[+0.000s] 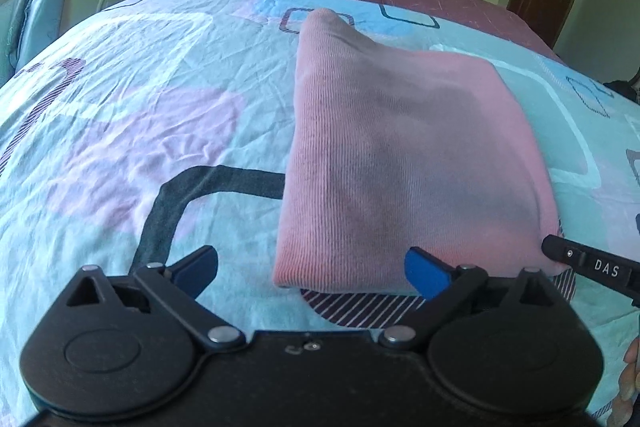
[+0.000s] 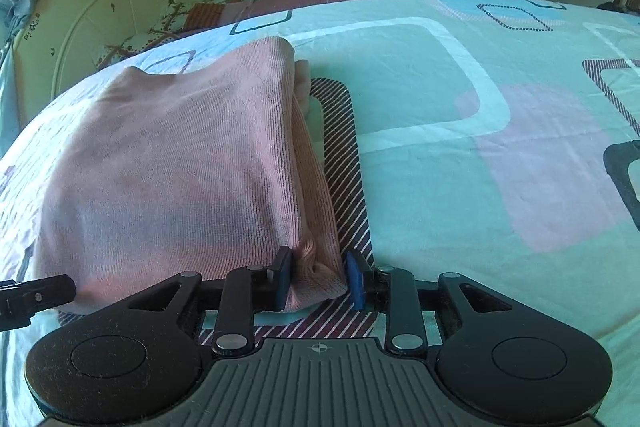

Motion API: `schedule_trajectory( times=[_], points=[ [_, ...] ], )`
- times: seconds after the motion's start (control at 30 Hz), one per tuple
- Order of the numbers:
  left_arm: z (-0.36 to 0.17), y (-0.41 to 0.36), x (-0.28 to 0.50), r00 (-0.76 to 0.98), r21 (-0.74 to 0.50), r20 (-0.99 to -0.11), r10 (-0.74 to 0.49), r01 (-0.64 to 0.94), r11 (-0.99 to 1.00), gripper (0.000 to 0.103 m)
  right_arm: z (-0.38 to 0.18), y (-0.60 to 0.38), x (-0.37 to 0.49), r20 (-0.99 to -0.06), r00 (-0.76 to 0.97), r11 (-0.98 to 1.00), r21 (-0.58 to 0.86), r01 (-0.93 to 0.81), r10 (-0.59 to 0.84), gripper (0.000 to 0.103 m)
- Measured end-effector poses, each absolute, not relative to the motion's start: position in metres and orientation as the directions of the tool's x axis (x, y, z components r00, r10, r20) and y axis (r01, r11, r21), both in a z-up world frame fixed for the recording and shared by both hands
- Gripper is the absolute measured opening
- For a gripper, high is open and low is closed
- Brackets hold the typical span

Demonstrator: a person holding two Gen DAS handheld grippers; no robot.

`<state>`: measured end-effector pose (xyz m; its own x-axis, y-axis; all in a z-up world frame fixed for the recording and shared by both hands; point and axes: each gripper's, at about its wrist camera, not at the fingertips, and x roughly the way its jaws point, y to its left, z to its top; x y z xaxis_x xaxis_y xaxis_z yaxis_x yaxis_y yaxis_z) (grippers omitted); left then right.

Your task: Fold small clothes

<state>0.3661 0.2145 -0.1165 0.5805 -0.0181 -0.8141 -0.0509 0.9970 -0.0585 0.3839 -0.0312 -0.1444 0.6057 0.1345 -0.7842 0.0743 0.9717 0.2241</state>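
**Pink knit folded up on the bed, one claw off it and one at its corner**

So the thing being folded is a pink ribbed garment [image 1: 404, 155]; it's already a thick, roughly rectangular bundle, several layers deep, with darker shapes showing faintly through the top layer; its far corner pokes up into a little peak; it lies on a bedspread [image 1: 120, 115] that's mint green with pale pink blocks, white outlines and dark striped bands; the near edge of the bundle sits over one of those striped bands.

Counts: one garment; two grippers; two posters on the far cupboard doors; one rounded cream headboard behind.

Left gripper [image 1: 312, 269]: jaws spread wide, blue pads well apart, nothing between them but the near-left corner of the bundle lying below; not touching it as far as I can see.

Right gripper [image 2: 320, 277]: jaws fairly narrow, with the bunched near-right corner of the garment sitting between the blue pads; the left pad looks to be against the cloth, the right pad seems to have a sliver of gap, so I can't tell whether it's truly pinching.

The right view shows the stacked layers along the bundle's right edge; the left view hides that, but shows the flat top, the tip of the right gripper at the corner, and a bit of fingers [image 1: 630, 375] at the edge.
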Motion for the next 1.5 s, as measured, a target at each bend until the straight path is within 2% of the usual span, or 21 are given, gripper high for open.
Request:
schedule_trajectory(
  times=[0.03,0.1,0.17,0.23,0.37,0.43,0.5,0.7,1.07,1.5],
  points=[
    [-0.112,0.216,0.362,0.591,-0.064,-0.806,-0.015,-0.062,0.996,0.089,-0.14,-0.032,0.381,-0.778,0.613,0.971,0.228,0.071,0.138,0.03],
    [-0.102,0.214,0.352,0.607,-0.046,-0.794,0.013,-0.081,0.996,0.077,-0.131,-0.032,0.372,-0.763,0.628,0.97,0.238,0.055,0.152,0.031],
    [-0.092,0.212,0.34,0.628,-0.004,-0.776,0.058,-0.098,0.995,0.076,-0.121,-0.034,0.36,-0.748,0.638,0.965,0.262,0.028,0.185,0.039],
    [-0.08,0.208,0.326,0.65,0.055,-0.75,0.123,-0.125,0.991,0.076,-0.11,-0.036,0.344,-0.731,0.644,0.957,0.291,-0.008,0.228,0.055],
    [-0.051,0.198,0.29,0.688,0.114,-0.703,0.181,-0.143,0.983,0.082,-0.084,-0.037,0.306,-0.708,0.644,0.949,0.302,-0.095,0.29,0.066],
    [-0.038,0.192,0.271,0.703,0.118,-0.687,0.183,-0.141,0.983,0.084,-0.073,-0.039,0.286,-0.703,0.64,0.946,0.297,-0.134,0.311,0.08],
    [-0.024,0.184,0.249,0.718,0.116,-0.674,0.176,-0.133,0.984,0.088,-0.061,-0.043,0.263,-0.69,0.648,0.944,0.283,-0.17,0.324,0.085],
    [0.007,0.16,0.181,0.742,0.08,-0.653,0.149,-0.128,0.989,0.093,-0.019,-0.055,0.19,-0.638,0.722,0.963,0.194,-0.186,0.268,0.103],
    [0.05,0.135,0.084,0.79,0.03,-0.602,0.12,-0.128,0.991,0.1,0.045,-0.069,0.082,-0.523,0.836,0.986,0.076,-0.149,0.166,0.103],
    [0.061,0.144,0.046,0.8,-0.008,-0.586,0.126,-0.161,0.987,0.1,0.06,-0.074,0.044,-0.484,0.857,0.984,0.105,-0.145,0.178,0.103]
  ],
)
